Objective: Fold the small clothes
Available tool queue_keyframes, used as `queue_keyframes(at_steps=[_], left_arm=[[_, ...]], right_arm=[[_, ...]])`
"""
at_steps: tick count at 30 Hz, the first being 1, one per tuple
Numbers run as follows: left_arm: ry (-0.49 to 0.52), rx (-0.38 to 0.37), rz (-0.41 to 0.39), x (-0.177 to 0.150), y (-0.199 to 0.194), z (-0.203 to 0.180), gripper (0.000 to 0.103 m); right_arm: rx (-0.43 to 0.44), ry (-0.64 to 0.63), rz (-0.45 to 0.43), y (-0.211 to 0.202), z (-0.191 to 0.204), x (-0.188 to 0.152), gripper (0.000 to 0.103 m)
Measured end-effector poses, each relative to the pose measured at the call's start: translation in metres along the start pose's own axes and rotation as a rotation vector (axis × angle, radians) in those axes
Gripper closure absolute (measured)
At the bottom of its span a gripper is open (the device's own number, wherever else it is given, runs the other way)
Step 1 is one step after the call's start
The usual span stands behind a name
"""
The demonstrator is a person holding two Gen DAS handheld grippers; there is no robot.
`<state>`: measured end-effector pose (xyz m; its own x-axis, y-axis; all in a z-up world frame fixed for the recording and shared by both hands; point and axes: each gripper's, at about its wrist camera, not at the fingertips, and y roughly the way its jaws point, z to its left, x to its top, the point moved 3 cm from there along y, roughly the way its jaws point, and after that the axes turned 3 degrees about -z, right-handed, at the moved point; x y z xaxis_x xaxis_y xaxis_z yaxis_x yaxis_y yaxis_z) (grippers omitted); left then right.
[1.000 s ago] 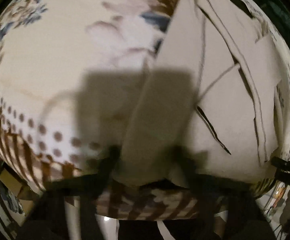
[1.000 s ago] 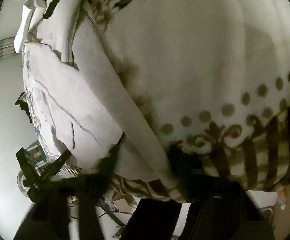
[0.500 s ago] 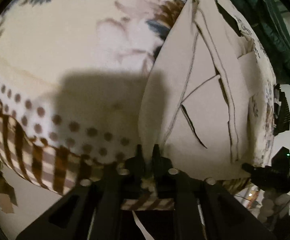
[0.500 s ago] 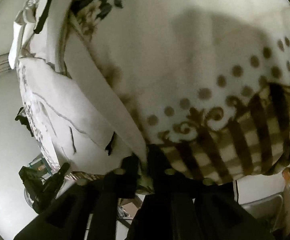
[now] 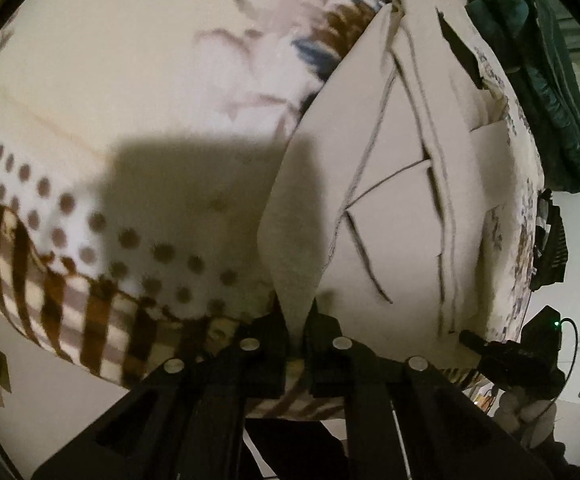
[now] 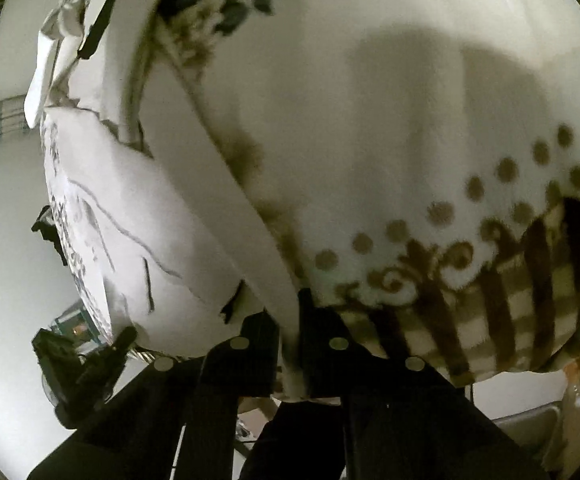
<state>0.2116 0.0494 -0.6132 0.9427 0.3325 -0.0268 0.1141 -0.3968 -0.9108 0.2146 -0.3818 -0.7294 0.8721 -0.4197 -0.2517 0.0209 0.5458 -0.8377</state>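
A beige garment (image 5: 402, 184) with seams and pockets lies on a floral blanket (image 5: 138, 80). My left gripper (image 5: 299, 332) is shut on the garment's near corner at the blanket's front edge. In the right wrist view the same garment (image 6: 138, 208) looks white and stretches away to the left. My right gripper (image 6: 290, 344) is shut on its other near corner. The cloth edge runs up from each pair of jaws.
The blanket (image 6: 410, 120) has dots and brown stripes along its front edge. A dark green cloth (image 5: 546, 80) lies at the far right. A black device (image 5: 530, 356) with a green light sits at the right; a black object (image 6: 78, 364) shows lower left.
Both grippers have closed on the garment's near corners; a second ago the jaws stood apart around the cloth. Both views have pulled back a little from the blanket.
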Motion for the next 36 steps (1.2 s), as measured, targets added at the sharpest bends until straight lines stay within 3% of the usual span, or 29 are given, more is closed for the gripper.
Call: queue_keyframes(at_steps=[7, 11, 14, 16, 21, 23, 24, 25, 26, 28, 32, 36], left_arm=[[0.006, -0.017, -0.044, 0.025, -0.032, -0.021, 0.099], [0.003, -0.053, -0.077, 0.055, -0.042, -0.039, 0.099], [0.01, -0.081, -0.134, 0.091, -0.043, -0.057, 0.099], [0.021, -0.085, -0.179, 0.123, -0.037, -0.07, 0.099], [0.001, -0.15, -0.205, 0.189, -0.017, -0.085, 0.097], [-0.037, -0.166, -0.215, 0.205, -0.018, -0.08, 0.096], [-0.042, -0.179, -0.232, 0.208, -0.021, -0.077, 0.092], [-0.042, -0.177, -0.243, 0.209, -0.025, -0.076, 0.076], [-0.032, -0.172, -0.258, 0.209, -0.029, -0.072, 0.053], [-0.002, -0.148, -0.276, 0.203, -0.032, -0.066, 0.041], [0.082, -0.042, -0.185, 0.196, -0.001, -0.063, 0.041], [0.106, 0.012, -0.123, 0.199, 0.037, -0.061, 0.044]], right_arm=[[0.109, 0.027, 0.016, -0.017, 0.022, 0.009, 0.099], [0.197, 0.069, -0.021, -0.038, 0.04, 0.028, 0.099], [0.24, 0.087, -0.076, -0.051, 0.058, 0.058, 0.099], [0.223, 0.062, -0.125, -0.057, 0.074, 0.088, 0.099], [0.183, -0.012, -0.208, -0.054, 0.11, 0.157, 0.097], [0.128, -0.061, -0.231, -0.055, 0.123, 0.173, 0.086], [0.105, -0.092, -0.248, -0.058, 0.127, 0.176, 0.064], [0.098, -0.112, -0.26, -0.061, 0.124, 0.18, 0.039], [0.086, -0.139, -0.275, -0.066, 0.127, 0.18, 0.033], [0.071, -0.168, -0.284, -0.071, 0.124, 0.181, 0.033], [0.028, -0.2, -0.245, -0.065, 0.117, 0.179, 0.033], [0.021, -0.139, -0.202, -0.04, 0.106, 0.191, 0.033]])
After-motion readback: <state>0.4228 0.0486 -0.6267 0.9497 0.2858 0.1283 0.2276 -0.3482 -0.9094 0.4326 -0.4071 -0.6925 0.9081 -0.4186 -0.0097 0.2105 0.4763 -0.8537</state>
